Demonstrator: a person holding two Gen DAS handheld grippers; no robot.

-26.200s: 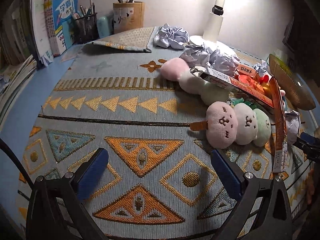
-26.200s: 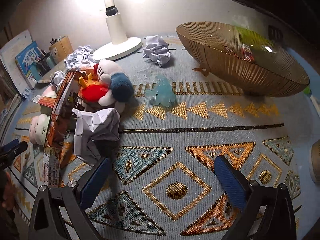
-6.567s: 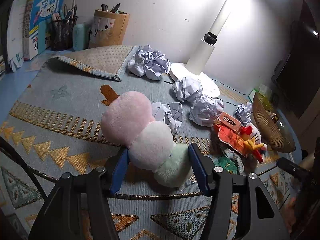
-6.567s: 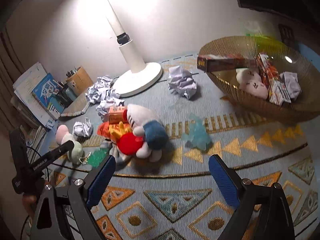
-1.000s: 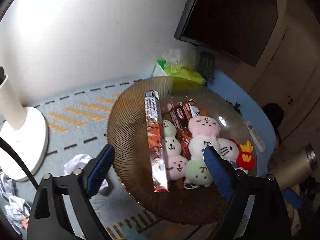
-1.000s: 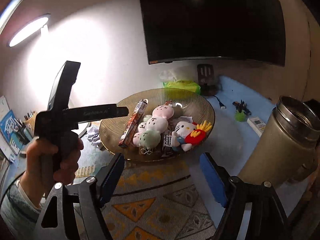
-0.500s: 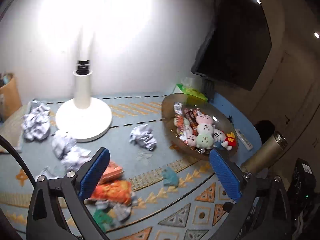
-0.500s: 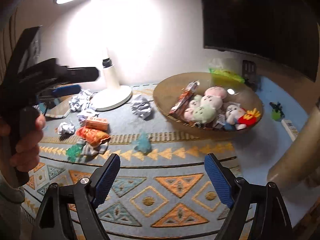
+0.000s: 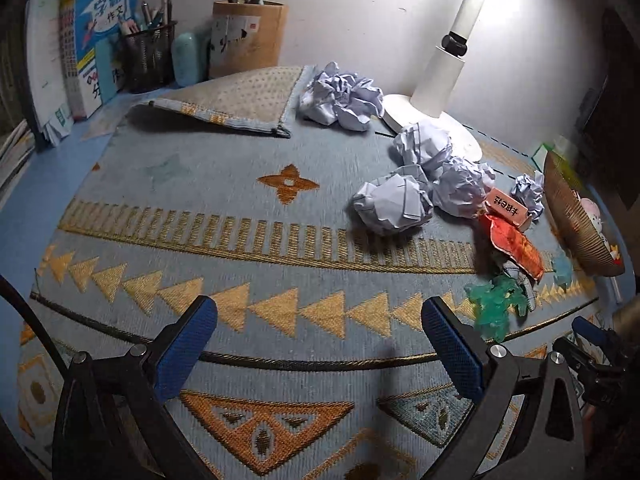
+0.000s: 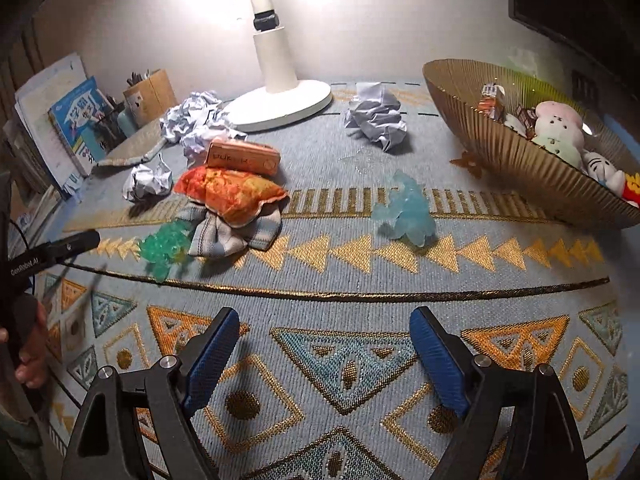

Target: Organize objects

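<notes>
Legibly, "GenRobot.AI" along the left gripper (image 10: 60, 250) arm.

Black claw (image 10: 324, 354) frames carry blue ribbed pads (image 10: 212, 356), silver screws; white "GenRobot.AI" lettering.

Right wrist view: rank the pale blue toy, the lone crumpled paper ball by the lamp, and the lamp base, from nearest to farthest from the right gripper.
From the open right gripper:
1. Pale blue toy, just ahead, slightly right.
2. Crumpled paper ball, beyond it.
3. Lamp base, farthest back, left of the ball.
</notes>
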